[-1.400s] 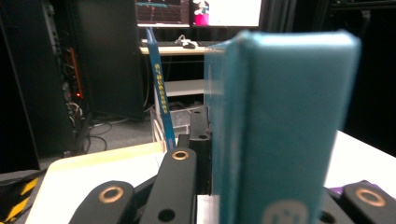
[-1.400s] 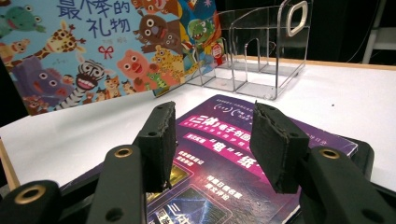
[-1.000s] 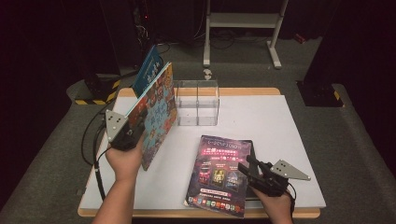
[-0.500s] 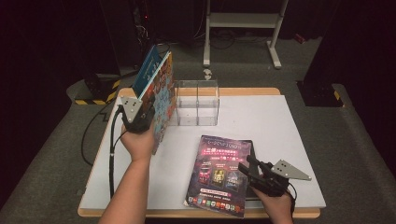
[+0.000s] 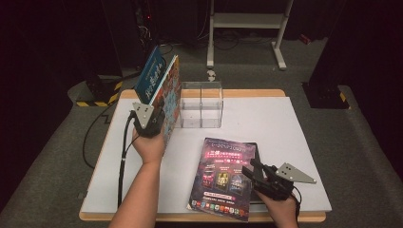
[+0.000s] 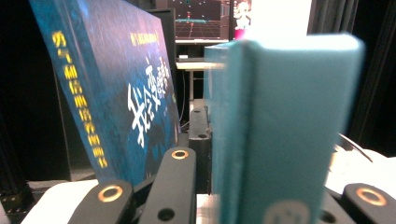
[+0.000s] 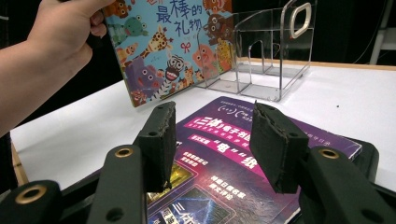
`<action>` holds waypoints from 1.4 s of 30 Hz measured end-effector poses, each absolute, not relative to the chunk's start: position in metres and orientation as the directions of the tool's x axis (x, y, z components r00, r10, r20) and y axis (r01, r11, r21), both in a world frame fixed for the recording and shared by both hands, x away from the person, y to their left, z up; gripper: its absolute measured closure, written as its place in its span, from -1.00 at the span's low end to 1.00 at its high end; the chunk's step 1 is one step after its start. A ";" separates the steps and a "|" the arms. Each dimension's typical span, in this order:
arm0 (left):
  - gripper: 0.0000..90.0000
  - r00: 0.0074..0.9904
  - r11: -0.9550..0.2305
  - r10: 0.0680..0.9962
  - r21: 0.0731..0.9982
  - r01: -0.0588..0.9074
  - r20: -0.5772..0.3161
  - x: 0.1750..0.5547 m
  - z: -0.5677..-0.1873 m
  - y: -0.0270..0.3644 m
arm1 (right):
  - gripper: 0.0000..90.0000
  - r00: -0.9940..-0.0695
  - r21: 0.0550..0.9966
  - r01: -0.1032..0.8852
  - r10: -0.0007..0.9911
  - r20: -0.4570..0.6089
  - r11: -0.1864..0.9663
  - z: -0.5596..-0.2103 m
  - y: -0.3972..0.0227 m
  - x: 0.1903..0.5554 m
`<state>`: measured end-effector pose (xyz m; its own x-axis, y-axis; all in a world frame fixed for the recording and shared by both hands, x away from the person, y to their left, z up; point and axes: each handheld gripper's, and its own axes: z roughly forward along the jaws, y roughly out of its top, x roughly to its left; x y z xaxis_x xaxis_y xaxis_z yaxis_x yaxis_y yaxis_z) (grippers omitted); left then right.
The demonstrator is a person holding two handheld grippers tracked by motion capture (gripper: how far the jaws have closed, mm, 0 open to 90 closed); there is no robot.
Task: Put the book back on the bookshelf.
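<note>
Two books are standing at the far left of the table (image 5: 304, 123) right now. My left gripper (image 5: 159, 121) is clamped on the colourful picture book (image 5: 172, 97), the one with cartoon animals on the cover, pinching it from its near edge and holding it upright with a slight lean. In the left gripper view that book (image 6: 280, 130) fills the gap between the jaws as a blurry teal slab, so I can't really make out the pads on it there, but the grip looks tight. Just to its left and behind it leans the dark blue book (image 6: 107, 88) with yellow and white lettering. Whether the two covers touch, can't tell.

Right beside the picture book, on its right, sits the clear acrylic holder (image 5: 201, 104) with its compartments.

My right gripper (image 7: 212, 135) hovers over the near right part of the table, jaws spread with nothing between them, just above the purple magazine (image 7: 243, 158) lying flat on something dark.
</note>
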<state>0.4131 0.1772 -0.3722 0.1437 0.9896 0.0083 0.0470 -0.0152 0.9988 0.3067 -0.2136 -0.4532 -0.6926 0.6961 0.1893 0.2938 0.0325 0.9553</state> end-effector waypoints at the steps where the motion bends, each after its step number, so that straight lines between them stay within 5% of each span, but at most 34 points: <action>1: 0.78 0.146 -0.018 0.989 0.999 0.046 0.011 0.412 -0.374 0.178 | 0.13 -0.694 0.955 0.294 0.695 0.189 0.034 -0.453 -0.213 0.307; 14: 0.71 0.221 0.032 0.974 0.994 0.101 -0.054 0.399 -0.380 0.196 | 0.12 -0.702 0.951 0.303 0.688 0.185 0.054 -0.456 -0.207 0.306; 22: 0.68 0.238 -0.016 0.971 0.992 0.122 -0.013 0.384 -0.392 0.202 | 0.12 -0.703 0.950 0.306 0.688 0.181 0.062 -0.458 -0.205 0.305; 42: 0.75 0.090 -0.006 0.996 0.994 0.112 -0.004 0.382 -0.401 0.199 | 0.12 -0.711 0.951 0.303 0.680 0.181 0.063 -0.458 -0.204 0.304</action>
